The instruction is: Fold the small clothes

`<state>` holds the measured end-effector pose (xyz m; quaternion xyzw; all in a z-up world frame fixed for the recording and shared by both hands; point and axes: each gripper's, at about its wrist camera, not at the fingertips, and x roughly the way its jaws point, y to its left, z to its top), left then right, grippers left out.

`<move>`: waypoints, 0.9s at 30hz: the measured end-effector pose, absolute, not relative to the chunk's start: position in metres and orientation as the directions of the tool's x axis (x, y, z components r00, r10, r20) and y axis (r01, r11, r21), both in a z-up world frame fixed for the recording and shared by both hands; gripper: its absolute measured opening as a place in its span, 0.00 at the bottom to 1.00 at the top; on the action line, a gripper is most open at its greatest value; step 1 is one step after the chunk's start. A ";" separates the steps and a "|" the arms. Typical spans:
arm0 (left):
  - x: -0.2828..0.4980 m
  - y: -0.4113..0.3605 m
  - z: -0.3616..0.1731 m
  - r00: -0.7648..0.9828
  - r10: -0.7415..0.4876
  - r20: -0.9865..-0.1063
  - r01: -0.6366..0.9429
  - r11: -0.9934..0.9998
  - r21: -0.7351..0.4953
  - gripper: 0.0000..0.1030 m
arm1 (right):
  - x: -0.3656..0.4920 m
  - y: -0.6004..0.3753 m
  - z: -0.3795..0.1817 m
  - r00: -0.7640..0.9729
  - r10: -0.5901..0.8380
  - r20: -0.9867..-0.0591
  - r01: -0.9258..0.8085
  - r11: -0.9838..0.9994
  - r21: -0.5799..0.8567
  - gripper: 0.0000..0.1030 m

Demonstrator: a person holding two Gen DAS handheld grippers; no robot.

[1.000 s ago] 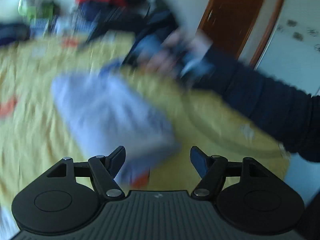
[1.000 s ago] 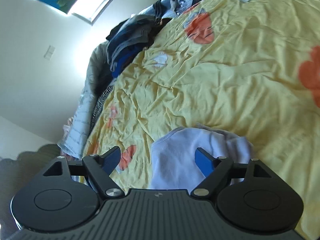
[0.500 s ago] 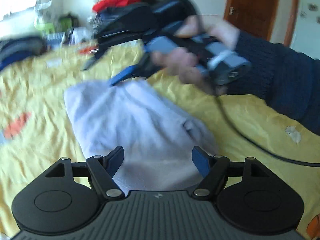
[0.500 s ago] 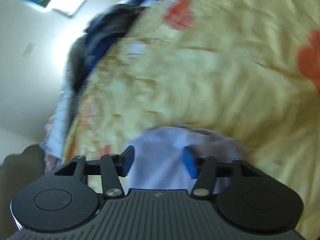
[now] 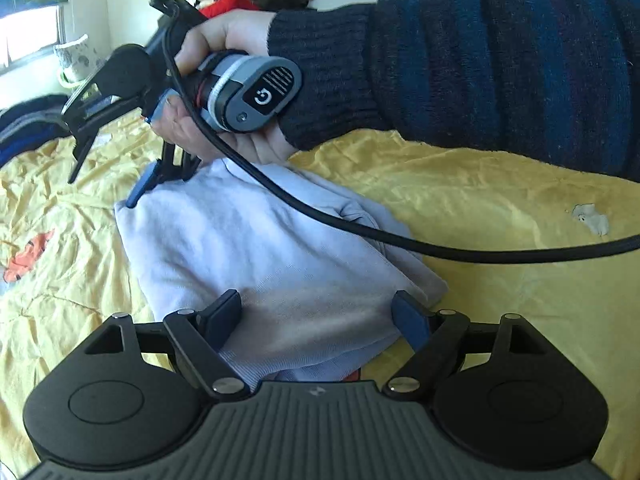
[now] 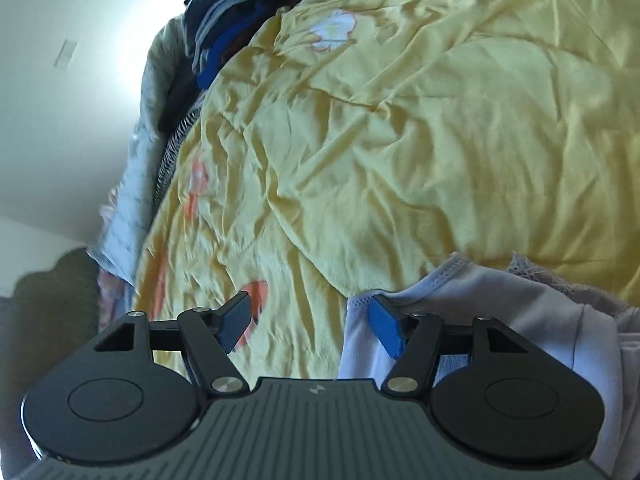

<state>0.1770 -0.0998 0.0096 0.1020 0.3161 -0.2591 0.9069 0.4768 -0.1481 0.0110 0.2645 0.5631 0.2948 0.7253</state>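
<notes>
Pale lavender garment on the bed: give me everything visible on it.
The pale lavender garment is a small soft knit piece, folded over into a rough slanted oblong with layered edges at its near end. It lies flat on the yellow floral bedsheet. A stitched, ribbed hem shows in the right wrist view. The left gripper straddles its near end, jaws open; the right gripper sits at its far corner, one finger on the cloth. A black cable crosses above it.

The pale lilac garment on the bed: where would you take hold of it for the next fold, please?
Probably the ribbed hem corner of the pale lilac garment, coming from the bare yellow sheet side: that edge lies exposed and slightly lifted, beside the right gripper, whose jaws stand open.
</notes>
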 end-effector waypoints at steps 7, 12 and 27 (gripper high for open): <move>0.177 -0.027 0.039 0.744 -0.394 -0.539 0.312 0.919 -0.241 0.81 | 0.417 -0.228 0.052 0.297 0.813 -0.502 -0.185 0.564 0.804 0.76; 0.223 0.020 0.023 0.689 -0.468 -0.553 0.081 0.808 -0.584 0.81 | 0.372 -0.287 0.032 0.323 0.814 -0.482 -0.108 0.538 0.836 0.81; 0.250 0.024 -0.001 0.573 -0.575 -0.584 -0.071 0.675 -0.734 0.79 | 0.331 -0.344 0.015 0.449 0.699 -0.556 0.006 0.620 0.784 0.78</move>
